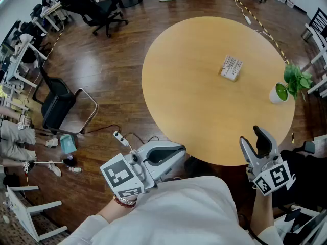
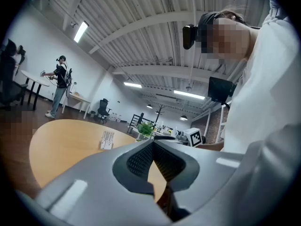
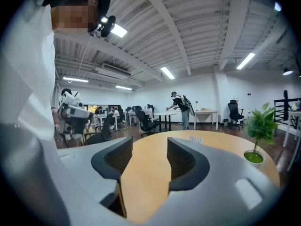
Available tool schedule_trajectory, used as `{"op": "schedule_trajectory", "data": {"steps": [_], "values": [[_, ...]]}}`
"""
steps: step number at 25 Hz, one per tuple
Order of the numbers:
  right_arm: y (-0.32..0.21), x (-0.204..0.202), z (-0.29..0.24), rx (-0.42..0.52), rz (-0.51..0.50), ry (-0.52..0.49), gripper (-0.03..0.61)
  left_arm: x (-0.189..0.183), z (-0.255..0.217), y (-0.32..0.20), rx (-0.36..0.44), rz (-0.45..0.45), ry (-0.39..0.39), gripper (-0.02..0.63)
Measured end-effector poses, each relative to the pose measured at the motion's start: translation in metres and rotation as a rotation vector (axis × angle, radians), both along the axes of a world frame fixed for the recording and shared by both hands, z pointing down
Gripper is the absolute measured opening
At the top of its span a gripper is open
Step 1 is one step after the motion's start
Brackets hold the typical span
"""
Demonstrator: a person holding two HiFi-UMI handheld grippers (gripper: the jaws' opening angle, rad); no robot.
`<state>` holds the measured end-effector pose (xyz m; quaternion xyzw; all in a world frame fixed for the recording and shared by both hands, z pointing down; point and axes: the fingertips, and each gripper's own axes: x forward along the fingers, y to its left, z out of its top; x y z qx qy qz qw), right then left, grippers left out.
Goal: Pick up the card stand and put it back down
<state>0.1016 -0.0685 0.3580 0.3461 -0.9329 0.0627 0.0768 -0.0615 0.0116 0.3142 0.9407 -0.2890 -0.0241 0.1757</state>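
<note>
The card stand (image 1: 231, 68), a small white block with dark print, rests on the far right part of the round wooden table (image 1: 194, 101); it appears small in the left gripper view (image 2: 107, 140) and the right gripper view (image 3: 195, 139). My left gripper (image 1: 176, 151) hangs off the table's near edge, pointing level across it, its jaws (image 2: 153, 144) meeting at the tips with nothing in them. My right gripper (image 1: 259, 139) sits over the near right rim, open, with bare tabletop showing between its pads (image 3: 149, 154). Both are far from the stand.
A potted green plant (image 1: 287, 84) in a white pot stands at the table's right edge, right of the stand. On the floor to the left are a black chair (image 1: 60, 102), a power strip (image 1: 120, 138) and its cable. Office chairs and desks line the back; a person stands far off (image 3: 181, 107).
</note>
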Motion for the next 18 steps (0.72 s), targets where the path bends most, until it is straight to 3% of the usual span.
{"op": "schedule_trajectory", "data": {"steps": [6, 9, 14, 18], "values": [[-0.133, 0.048, 0.083, -0.101, -0.026, 0.158, 0.259, 0.034, -0.012, -0.076, -0.012, -0.027, -0.025, -0.005], [-0.190, 0.052, 0.126, -0.180, -0.049, 0.208, 0.293, 0.042, -0.008, -0.100, -0.051, -0.051, -0.039, -0.005], [-0.273, 0.043, 0.188, -0.229, -0.056, 0.274, 0.328, 0.047, -0.015, -0.133, -0.032, -0.083, -0.074, -0.005], [-0.319, 0.027, 0.222, -0.220, -0.105, 0.342, 0.333, 0.046, -0.010, -0.165, -0.105, -0.120, 0.016, -0.005]]}}
